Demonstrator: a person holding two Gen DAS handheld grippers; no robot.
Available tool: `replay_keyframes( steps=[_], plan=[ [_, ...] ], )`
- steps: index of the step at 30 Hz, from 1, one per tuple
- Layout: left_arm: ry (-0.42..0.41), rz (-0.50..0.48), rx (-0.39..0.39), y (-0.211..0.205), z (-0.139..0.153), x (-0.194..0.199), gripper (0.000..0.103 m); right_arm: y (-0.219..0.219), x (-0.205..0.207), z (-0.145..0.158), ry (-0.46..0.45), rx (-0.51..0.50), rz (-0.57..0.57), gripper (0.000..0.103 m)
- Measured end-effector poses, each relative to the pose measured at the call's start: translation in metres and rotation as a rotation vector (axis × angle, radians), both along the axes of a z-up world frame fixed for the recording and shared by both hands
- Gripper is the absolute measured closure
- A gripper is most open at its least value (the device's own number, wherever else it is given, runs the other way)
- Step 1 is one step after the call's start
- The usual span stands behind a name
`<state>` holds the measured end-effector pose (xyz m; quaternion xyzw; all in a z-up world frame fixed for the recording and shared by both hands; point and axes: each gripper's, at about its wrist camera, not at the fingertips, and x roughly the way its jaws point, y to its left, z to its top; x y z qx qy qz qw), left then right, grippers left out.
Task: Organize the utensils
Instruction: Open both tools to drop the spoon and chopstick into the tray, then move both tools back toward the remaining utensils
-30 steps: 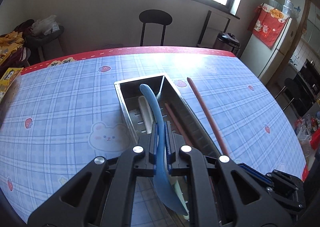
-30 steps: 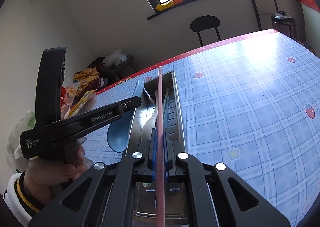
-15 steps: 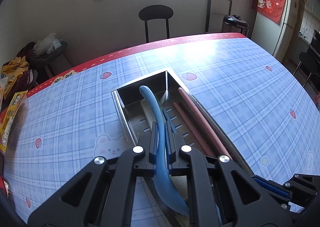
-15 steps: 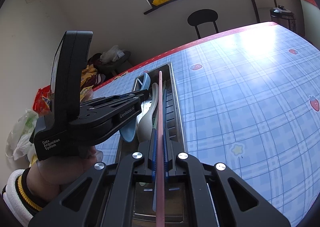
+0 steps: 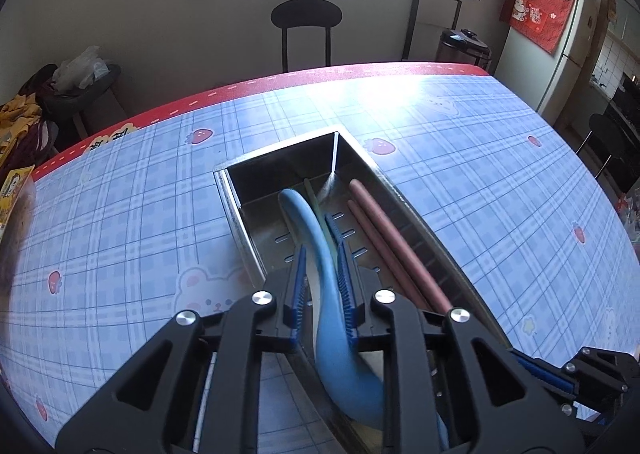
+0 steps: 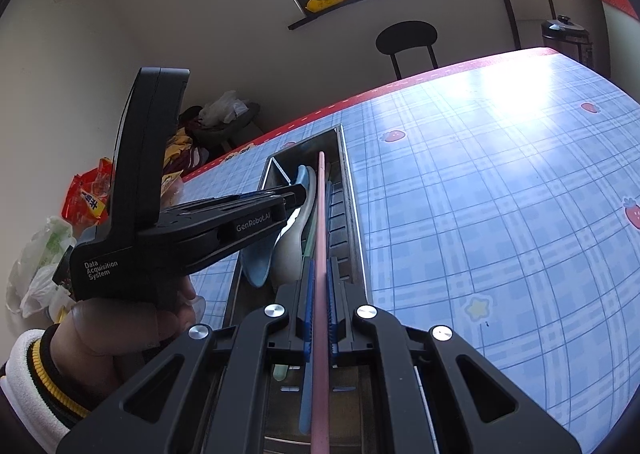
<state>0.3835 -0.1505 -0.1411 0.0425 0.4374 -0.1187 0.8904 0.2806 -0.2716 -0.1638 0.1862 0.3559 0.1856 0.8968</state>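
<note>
A steel utensil tray lies on the checked tablecloth. My left gripper is low over it with the blue spoon between its jaws. The jaws are opening, and a gap shows at the left pad. In the right wrist view the left gripper reaches into the tray, with the blue spoon's bowl beside a white spoon. My right gripper is shut on a pink chopstick that points along the tray. A second pink chopstick lies inside.
A green stick and a blue stick also lie in the tray. A hand with a striped cuff holds the left gripper. Snack packets sit at the table's left edge. A black chair stands beyond the far red edge.
The left gripper has come down toward the tray with the blue spoon, and its jaws have parted a little. The right gripper and its chopstick have stayed put.
</note>
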Motion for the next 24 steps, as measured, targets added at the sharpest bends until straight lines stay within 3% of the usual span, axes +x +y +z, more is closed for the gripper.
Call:
replay_keyframes(
  steps=[1, 3, 6, 9, 11, 14, 19, 24],
  plan=[
    [-0.002, 0.005, -0.017, 0.003, 0.003, 0.000, 0.068, 0.000, 0.000, 0.001, -0.004, 0.005, 0.000, 0.095],
    [-0.012, 0.005, -0.065, 0.009, 0.011, -0.002, 0.065, -0.001, -0.003, 0.006, -0.021, 0.000, -0.005, 0.092],
    [-0.047, 0.003, -0.087, 0.016, 0.027, -0.012, 0.057, -0.005, -0.008, 0.012, -0.048, -0.022, -0.033, 0.069],
    [-0.098, 0.004, -0.091, 0.028, 0.044, -0.029, 0.039, -0.007, -0.013, 0.018, -0.069, -0.051, -0.065, 0.043],
    [-0.128, 0.006, -0.091, 0.036, 0.054, -0.042, 0.014, -0.010, -0.017, 0.021, -0.086, -0.070, -0.090, 0.022],
    [-0.175, 0.013, -0.071, 0.050, 0.067, -0.068, 0.009, -0.013, -0.023, 0.023, -0.113, -0.108, -0.130, 0.007],
    [-0.214, 0.059, -0.052, 0.078, 0.076, -0.115, 0.006, -0.014, -0.037, 0.026, -0.126, -0.145, -0.129, 0.006],
    [-0.237, 0.119, -0.099, 0.111, 0.076, -0.172, 0.006, -0.004, -0.056, 0.037, -0.188, -0.186, -0.086, 0.006]
  ],
)
